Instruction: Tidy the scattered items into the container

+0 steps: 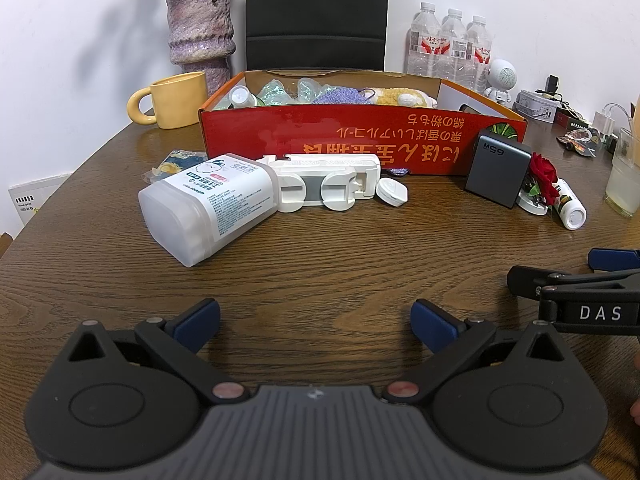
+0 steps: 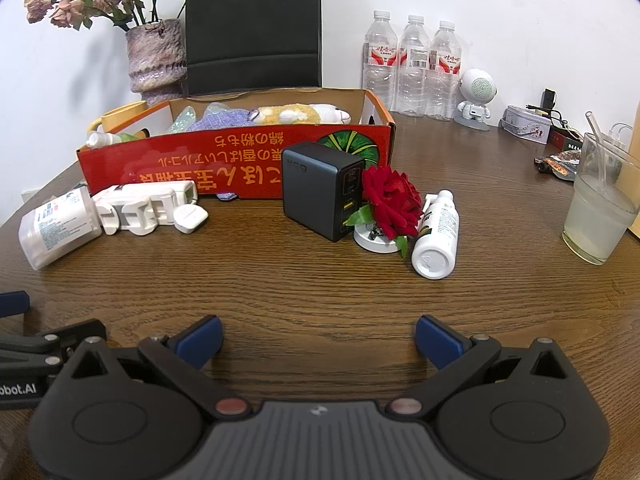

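Note:
A red cardboard box [image 1: 360,140] [image 2: 168,164] stands across the table's far side, holding a plush toy, cloth and a small bottle. In front of it lie a white tub [image 1: 208,204] [image 2: 58,224] on its side, a white plastic device [image 1: 328,182] [image 2: 144,206], a small white cap [image 1: 392,191] [image 2: 191,218], a grey charger [image 1: 498,170] [image 2: 320,188], a red rose on a white base [image 1: 542,184] [image 2: 390,204] and a white bottle [image 1: 572,208] [image 2: 438,236]. My left gripper [image 1: 316,326] and right gripper [image 2: 319,342] hover open and empty near the front.
A yellow mug [image 1: 176,100], a purple vase with dried flowers [image 1: 200,32], three water bottles [image 2: 412,68], a white robot figure [image 2: 476,98], a tin [image 2: 526,124] and a glass of cloudy drink [image 2: 600,216] stand around. The right gripper's arm [image 1: 580,292] shows at the right edge.

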